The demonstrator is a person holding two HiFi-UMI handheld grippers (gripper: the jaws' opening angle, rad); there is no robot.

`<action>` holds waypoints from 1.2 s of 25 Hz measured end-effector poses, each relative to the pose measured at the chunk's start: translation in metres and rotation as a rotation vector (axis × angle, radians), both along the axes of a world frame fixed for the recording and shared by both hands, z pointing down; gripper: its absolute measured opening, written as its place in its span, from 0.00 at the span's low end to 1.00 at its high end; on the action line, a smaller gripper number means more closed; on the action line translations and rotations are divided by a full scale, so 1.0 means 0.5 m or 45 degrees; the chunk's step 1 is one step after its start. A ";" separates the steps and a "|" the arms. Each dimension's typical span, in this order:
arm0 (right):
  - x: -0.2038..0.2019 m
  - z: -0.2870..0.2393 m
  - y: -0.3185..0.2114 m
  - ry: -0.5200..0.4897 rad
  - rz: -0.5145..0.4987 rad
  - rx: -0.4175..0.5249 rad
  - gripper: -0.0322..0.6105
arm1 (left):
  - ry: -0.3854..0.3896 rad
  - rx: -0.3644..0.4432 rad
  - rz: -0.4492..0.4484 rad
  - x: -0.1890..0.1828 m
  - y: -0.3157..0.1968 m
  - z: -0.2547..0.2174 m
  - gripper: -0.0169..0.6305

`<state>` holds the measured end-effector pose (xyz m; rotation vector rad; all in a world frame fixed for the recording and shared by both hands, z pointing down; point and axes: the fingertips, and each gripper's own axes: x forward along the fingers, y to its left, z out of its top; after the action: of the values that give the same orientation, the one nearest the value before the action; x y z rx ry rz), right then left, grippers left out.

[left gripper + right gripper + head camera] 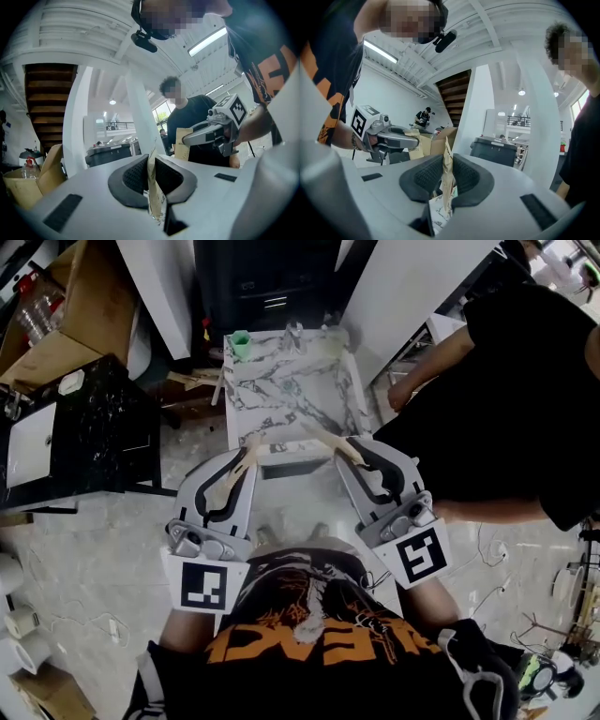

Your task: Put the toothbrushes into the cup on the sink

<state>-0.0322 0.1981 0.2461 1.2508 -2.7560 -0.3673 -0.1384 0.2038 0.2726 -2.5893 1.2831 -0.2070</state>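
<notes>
Both grippers are clenched on paper-wrapped toothbrushes. The left gripper pinches the left toothbrush flat between its pads, and the right gripper has the right toothbrush the same way. The green cup sits at the far left corner of the marble desk. Both brushes are well short of the cup, at the opposite edge.

My take: go 1 at a time, left first since it's on the cup's side. Tip the wrapper upright over the cup, lower its end past the rim, then let go. The cup looks light, so don't bump it.
</notes>
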 end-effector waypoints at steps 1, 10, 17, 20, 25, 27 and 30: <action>-0.012 -0.001 0.001 0.005 0.003 0.005 0.17 | -0.001 0.004 0.007 -0.012 0.001 0.001 0.09; -0.056 -0.009 -0.008 0.053 0.057 -0.009 0.17 | 0.087 0.008 0.034 -0.070 -0.032 -0.001 0.09; -0.021 0.005 -0.072 0.039 0.074 -0.018 0.17 | 0.093 -0.001 0.031 -0.040 -0.098 0.006 0.09; 0.014 0.015 -0.127 0.009 0.067 -0.032 0.17 | 0.080 -0.013 0.023 -0.007 -0.144 0.009 0.09; 0.075 0.031 -0.248 -0.058 0.034 -0.063 0.17 | 0.052 -0.022 0.003 0.057 -0.256 0.000 0.09; 0.108 0.033 -0.301 -0.064 0.023 -0.048 0.17 | 0.033 -0.023 -0.001 0.088 -0.312 -0.002 0.09; 0.163 0.039 -0.386 -0.093 0.010 -0.032 0.17 | 0.009 -0.055 -0.038 0.130 -0.394 0.004 0.09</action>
<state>0.0494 0.0050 0.2654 1.2936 -2.8061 -0.2915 -0.0734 0.0066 0.2744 -2.6103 1.3341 -0.2341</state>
